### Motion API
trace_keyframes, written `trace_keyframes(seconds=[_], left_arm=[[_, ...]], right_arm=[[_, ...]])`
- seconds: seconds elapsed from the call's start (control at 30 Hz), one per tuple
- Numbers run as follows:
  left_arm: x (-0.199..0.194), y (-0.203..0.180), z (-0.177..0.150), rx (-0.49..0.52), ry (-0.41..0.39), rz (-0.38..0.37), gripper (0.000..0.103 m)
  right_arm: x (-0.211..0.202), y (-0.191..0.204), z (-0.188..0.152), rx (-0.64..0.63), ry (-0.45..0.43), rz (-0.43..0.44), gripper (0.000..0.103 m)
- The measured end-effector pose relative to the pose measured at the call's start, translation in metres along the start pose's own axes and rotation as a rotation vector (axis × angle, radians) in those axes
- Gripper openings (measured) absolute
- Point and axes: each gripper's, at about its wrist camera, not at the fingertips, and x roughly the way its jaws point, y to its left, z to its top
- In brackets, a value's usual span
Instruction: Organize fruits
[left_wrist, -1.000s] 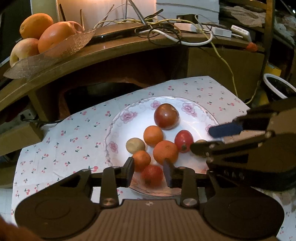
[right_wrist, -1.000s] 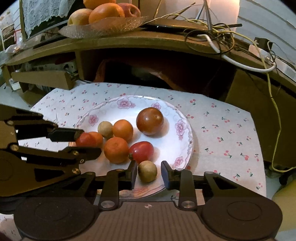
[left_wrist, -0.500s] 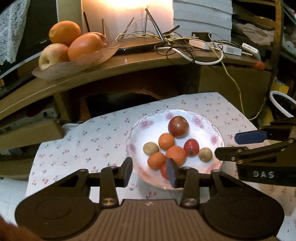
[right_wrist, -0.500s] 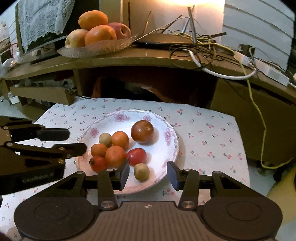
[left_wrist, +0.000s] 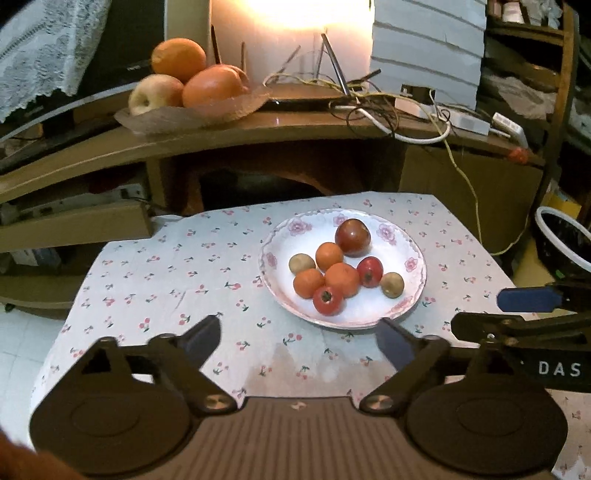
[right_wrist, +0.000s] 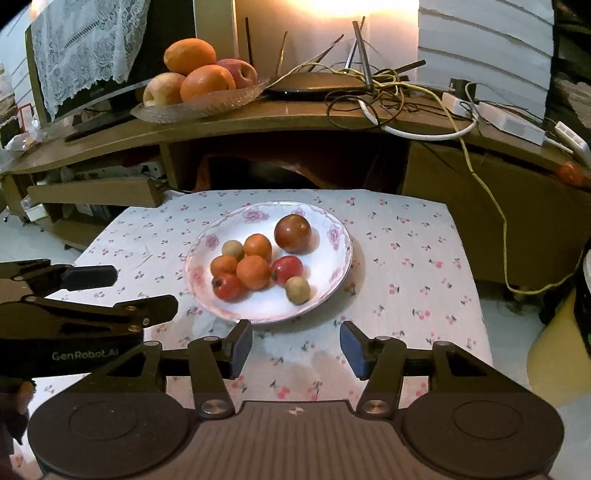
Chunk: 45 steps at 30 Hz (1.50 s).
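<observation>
Left gripper (left_wrist: 297, 338) is spread wide, jaws opening, nothing between them; right gripper (right_wrist: 295, 345) is held part-open, jaws opening, also empty. Both are hung over the cherry-print cloth (right_wrist: 406, 266), short of the floral plate (right_wrist: 340, 236). Eight small fruits (right_wrist: 255, 271) are clustered on the plate. Farther back, a glass dish (right_wrist: 207, 105) of large fruit is seen on the wooden shelf (right_wrist: 295, 122), beside tangled cables (right_wrist: 388, 96).

Low table (left_wrist: 155, 295) under cherry-print cloth; curved wooden desk (right_wrist: 280, 122) behind, tangled cables (right_wrist: 391, 96) on top, lace-draped monitor (right_wrist: 92, 48) left, bright lamp glow on wall (left_wrist: 291, 22), pale tiled floor (left_wrist: 18, 339).
</observation>
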Motion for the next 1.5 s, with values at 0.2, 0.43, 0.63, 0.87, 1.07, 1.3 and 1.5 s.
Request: trace_keyframes(seconds=[0.2, 0.43, 0.63, 0.87, 1.07, 1.3, 1.5], left_arm=[[-0.014, -0.007, -0.018, 0.024, 0.006, 0.060, 0.103], [-0.028, -0.013, -0.032, 0.019, 0.020, 0.074, 0.103], [-0.038, -0.018, -0.042, 0.011, 0.031, 0.101, 0.103], [-0.047, -0.012, -0.057, -0.043, 0.080, 0.091, 0.103], [-0.055, -0.008, -0.067, -0.072, 0.094, 0.088, 0.103], [-0.060, -0.008, -0.075, -0.091, 0.117, 0.088, 0.103], [-0.063, -0.009, -0.078, -0.089, 0.119, 0.104, 0.103]], right_arm=[[-0.018, 0.005, -0.017, 0.025, 0.001, -0.004, 0.058], [-0.031, 0.011, -0.035, 0.035, 0.016, -0.016, 0.058], [-0.039, 0.013, -0.047, 0.062, 0.032, -0.028, 0.058], [-0.048, 0.020, -0.060, 0.070, 0.040, -0.035, 0.058], [-0.053, 0.026, -0.069, 0.068, 0.049, -0.030, 0.058], [-0.057, 0.029, -0.073, 0.073, 0.053, -0.027, 0.058], [-0.061, 0.035, -0.083, 0.063, 0.066, -0.025, 0.059]])
